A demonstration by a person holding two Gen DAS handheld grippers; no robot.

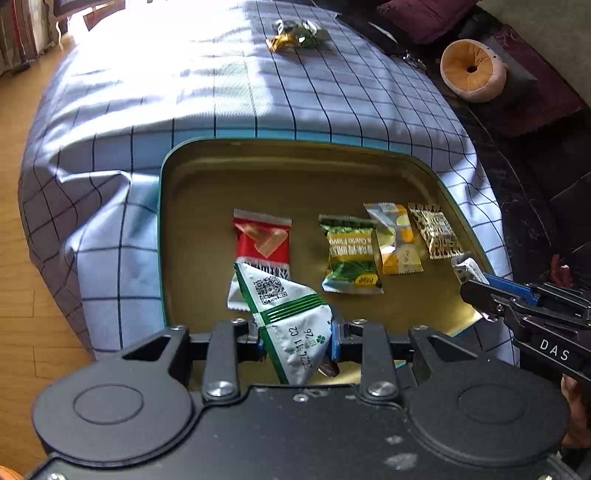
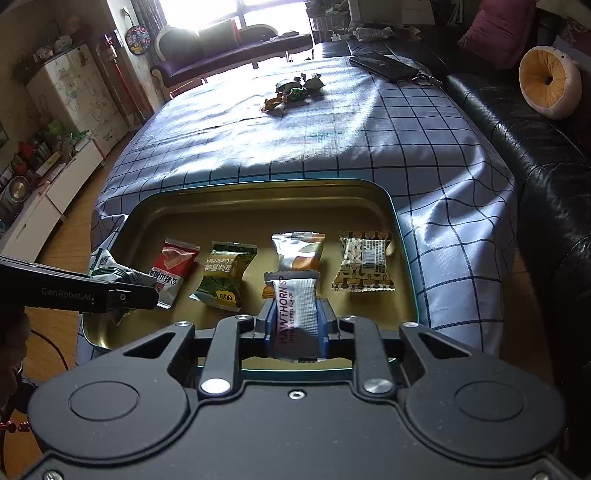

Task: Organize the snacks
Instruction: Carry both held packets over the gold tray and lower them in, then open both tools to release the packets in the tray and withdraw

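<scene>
A gold tin tray (image 1: pixel 295 173) (image 2: pixel 258 214) lies on the checked cloth. In it lie a red packet (image 1: pixel 263 240) (image 2: pixel 173 264), a green packet (image 1: pixel 349 254) (image 2: pixel 225 275), a silver-orange packet (image 1: pixel 397 236) (image 2: pixel 299 247) and a patterned gold packet (image 1: pixel 436 230) (image 2: pixel 364 262). My left gripper (image 1: pixel 297 334) is shut on a white-and-green packet (image 1: pixel 291 314) (image 2: pixel 110 271) over the tray's near left. My right gripper (image 2: pixel 297 325) is shut on a white Hawthorn packet (image 2: pixel 297 314) (image 1: pixel 466 268) over the tray's near right edge.
Several loose wrapped snacks (image 1: pixel 295 35) (image 2: pixel 291 92) lie at the far end of the table. A phone (image 2: pixel 384 66) lies at the far right corner. A black sofa (image 2: pixel 535 155) with a round cushion (image 1: pixel 472 70) runs along the right. Wood floor (image 1: pixel 22 184) lies to the left.
</scene>
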